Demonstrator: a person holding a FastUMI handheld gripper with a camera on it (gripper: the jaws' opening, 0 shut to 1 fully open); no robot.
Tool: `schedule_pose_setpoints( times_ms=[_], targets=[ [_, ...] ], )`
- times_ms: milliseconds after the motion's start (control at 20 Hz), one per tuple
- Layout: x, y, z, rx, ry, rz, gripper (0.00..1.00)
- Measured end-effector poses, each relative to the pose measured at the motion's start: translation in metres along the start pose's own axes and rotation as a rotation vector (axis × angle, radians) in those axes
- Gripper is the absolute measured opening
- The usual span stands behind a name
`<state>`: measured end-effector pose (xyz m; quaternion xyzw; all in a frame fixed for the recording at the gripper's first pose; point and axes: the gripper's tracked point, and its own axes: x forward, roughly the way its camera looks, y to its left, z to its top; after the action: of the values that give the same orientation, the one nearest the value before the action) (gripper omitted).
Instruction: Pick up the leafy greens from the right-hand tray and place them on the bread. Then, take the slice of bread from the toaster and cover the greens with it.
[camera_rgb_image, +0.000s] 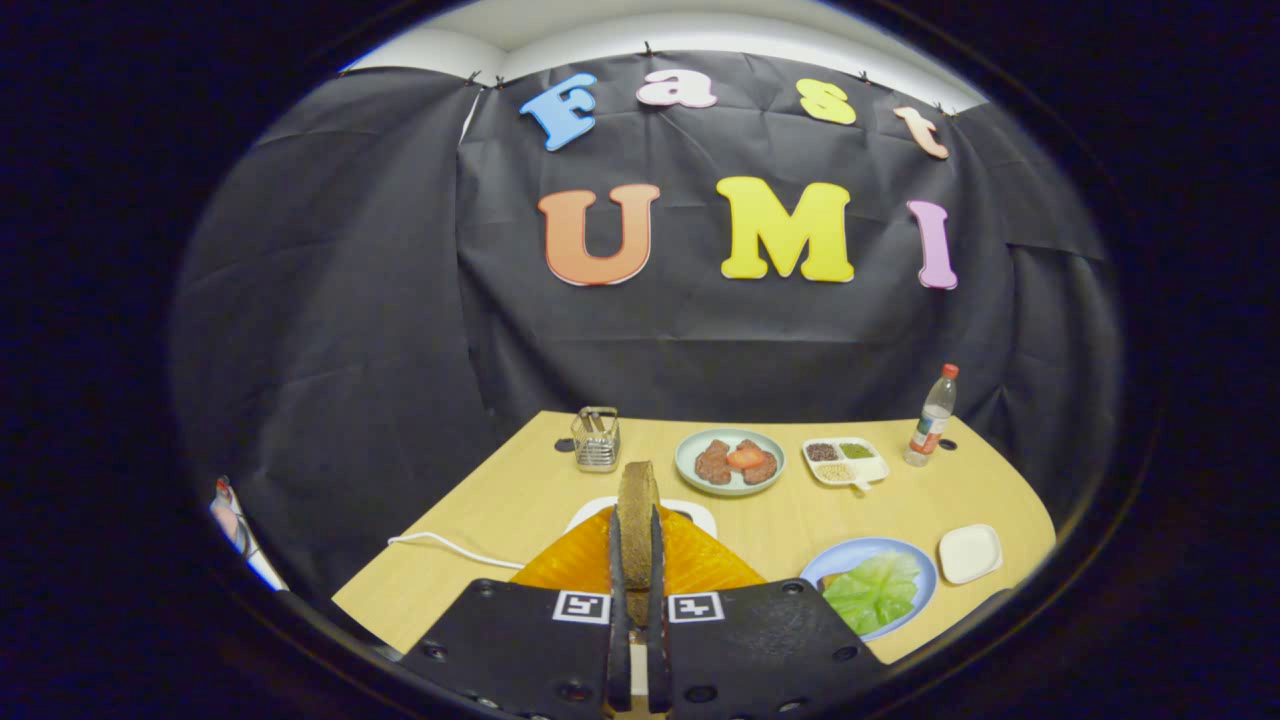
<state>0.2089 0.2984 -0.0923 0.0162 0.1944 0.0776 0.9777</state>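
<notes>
The gripper (636, 560) is holding a slice of bread (637, 510) on edge, its two dark fingers (615, 600) lying close together and pressing on the brown slice from either side, so that the slice is standing upright between them and rising past their tips. Taking this slice as the landmark, an orange toaster (690, 560) is sitting directly below and behind it, spreading out to both sides of the fingers, and a white cable (440, 545) is running off to the left of it across the pale wooden bench (500, 500). A white plate (700, 512) is peeking out just beyond the toaster, right behind the slice; what is lying on it cannot be told. Further beyond the slice and slightly left, a small wire rack (596, 440) is standing near the bench's far edge. Beyond the slice and to the right, a pale green plate (690, 462) is carrying dark brown pieces of meat and a red slice of tomato. Further right of that, a white divided dish (880, 468) is holding small heaps of seasoning, and a clear bottle with a red cap (932, 415) is standing upright past it. To the near right of the slice, a blue plate (850, 555) is holding the leafy greens (875, 590), which are lying flat on it, and a small white square dish (970, 552) is sitting just beside that plate on its far right side.
</notes>
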Motion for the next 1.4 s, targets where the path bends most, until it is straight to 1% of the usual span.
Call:
schedule_pose_setpoints(
  times_ms=[150, 300, 400, 550, 800, 1050, 1250, 1400],
  targets=[
    [-0.018, -0.001, 0.025, 0.008, -0.028, 0.022, 0.06],
    [-0.035, -0.015, 0.047, 0.015, -0.071, 0.013, 0.06],
    [-0.044, -0.024, 0.054, 0.003, -0.101, 0.009, 0.07],
    [-0.051, -0.046, 0.052, -0.021, -0.132, -0.025, 0.06],
    [-0.042, -0.088, 0.023, -0.025, -0.124, -0.078, 0.06],
    [-0.020, -0.130, -0.019, -0.012, -0.080, -0.119, 0.06],
    [0.000, -0.160, -0.054, 0.010, -0.023, -0.135, 0.06],
    [0.009, -0.177, -0.072, 0.033, 0.006, -0.137, 0.07]
  ],
)
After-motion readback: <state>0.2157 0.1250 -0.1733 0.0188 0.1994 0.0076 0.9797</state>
